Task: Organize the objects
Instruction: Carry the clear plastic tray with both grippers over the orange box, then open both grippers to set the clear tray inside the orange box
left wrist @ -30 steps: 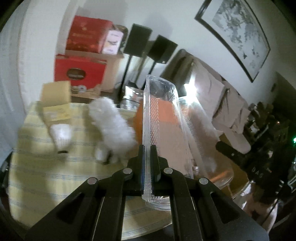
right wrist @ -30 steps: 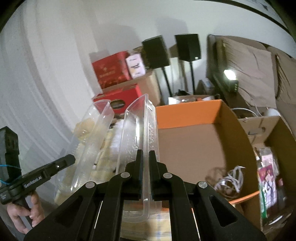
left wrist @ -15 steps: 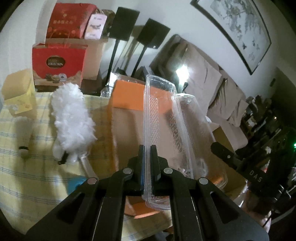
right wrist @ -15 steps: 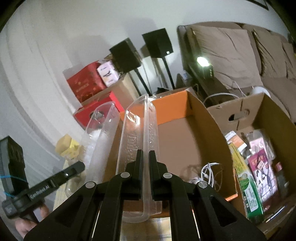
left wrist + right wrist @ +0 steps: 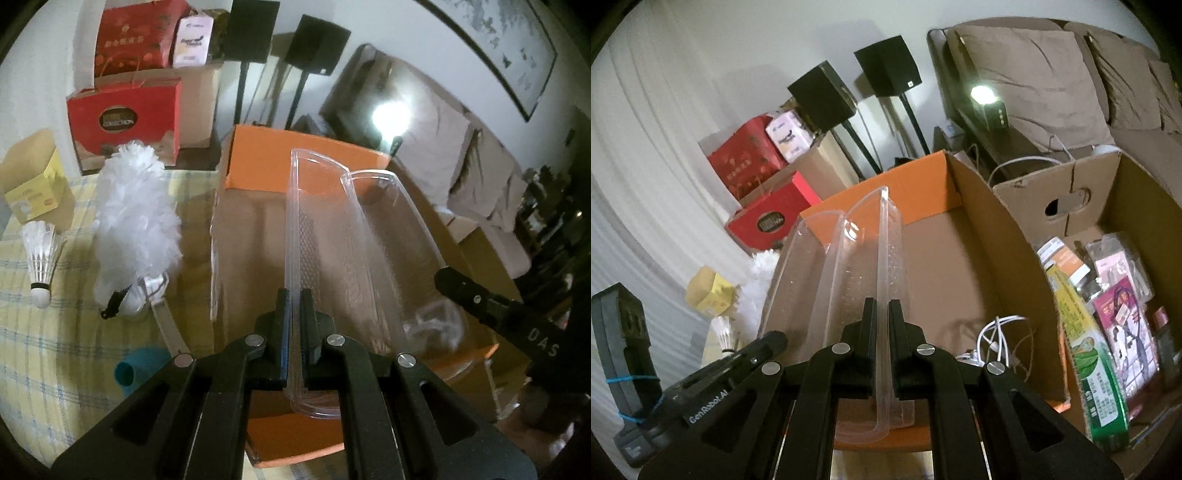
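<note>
A clear plastic tray is held between both grippers, over an open orange cardboard box. My left gripper is shut on the tray's left wall. My right gripper is shut on its right wall. The box has a brown inside with white cables lying at its near end. The right gripper's black body shows in the left wrist view, and the left one in the right wrist view.
On the yellow checked tablecloth lie a white feather duster with a teal handle, a shuttlecock and a yellow carton. A second cardboard box with packets stands right of the orange one. Red boxes and speakers stand behind.
Both grippers have carried the tray to the right, from above the tablecloth to above the orange box, and lower toward it. The duster and shuttlecock stay on the cloth.
</note>
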A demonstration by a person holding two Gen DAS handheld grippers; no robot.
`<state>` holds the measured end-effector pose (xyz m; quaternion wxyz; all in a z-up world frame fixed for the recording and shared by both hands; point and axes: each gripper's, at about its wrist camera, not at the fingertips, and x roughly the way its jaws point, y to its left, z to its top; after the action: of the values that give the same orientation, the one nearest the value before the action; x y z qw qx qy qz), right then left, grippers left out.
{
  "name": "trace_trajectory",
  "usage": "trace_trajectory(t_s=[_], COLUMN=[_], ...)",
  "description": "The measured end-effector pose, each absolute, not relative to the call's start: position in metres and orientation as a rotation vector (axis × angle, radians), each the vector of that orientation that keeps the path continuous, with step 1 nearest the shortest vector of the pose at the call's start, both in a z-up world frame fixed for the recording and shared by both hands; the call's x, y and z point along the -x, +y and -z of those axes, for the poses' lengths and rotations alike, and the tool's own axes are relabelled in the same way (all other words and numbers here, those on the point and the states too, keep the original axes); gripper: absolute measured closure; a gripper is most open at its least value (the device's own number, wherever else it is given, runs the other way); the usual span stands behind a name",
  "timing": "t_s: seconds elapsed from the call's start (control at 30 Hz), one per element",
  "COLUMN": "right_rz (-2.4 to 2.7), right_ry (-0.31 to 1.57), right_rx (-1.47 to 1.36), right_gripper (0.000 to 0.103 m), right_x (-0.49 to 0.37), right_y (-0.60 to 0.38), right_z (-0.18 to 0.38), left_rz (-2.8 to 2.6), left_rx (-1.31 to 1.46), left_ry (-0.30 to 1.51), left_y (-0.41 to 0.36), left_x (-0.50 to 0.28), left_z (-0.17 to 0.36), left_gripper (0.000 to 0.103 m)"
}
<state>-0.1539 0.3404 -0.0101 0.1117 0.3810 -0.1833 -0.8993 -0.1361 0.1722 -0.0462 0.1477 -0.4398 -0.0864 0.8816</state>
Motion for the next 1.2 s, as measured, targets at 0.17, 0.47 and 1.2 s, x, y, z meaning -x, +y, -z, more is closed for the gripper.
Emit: trace_trajectory(t_s=[0.17, 0.47, 1.2], right_rz=[2.632, 2.604, 2.579], right_ry=[-0.514, -0.478, -0.335], right_rx=[-1.149, -1.207, -1.377], right_gripper=[0.098, 0.098, 0.082], right_x=[0.157, 0.162, 0.174], right_y=[0.337, 0.33, 0.303], right_z=[0.02, 0.033, 0.055], left_rz=[-2.546, -2.583, -2.654], left_rx=[1.308, 1.217, 1.186], left_ry=[-0.255, -0.32, -0.286], left_y=[0.172, 0.146, 0.072], left_x=[0.133, 0.127, 0.123], left_z=[0.055, 0.029, 0.004], left_gripper=[0.092, 0.06, 0.026])
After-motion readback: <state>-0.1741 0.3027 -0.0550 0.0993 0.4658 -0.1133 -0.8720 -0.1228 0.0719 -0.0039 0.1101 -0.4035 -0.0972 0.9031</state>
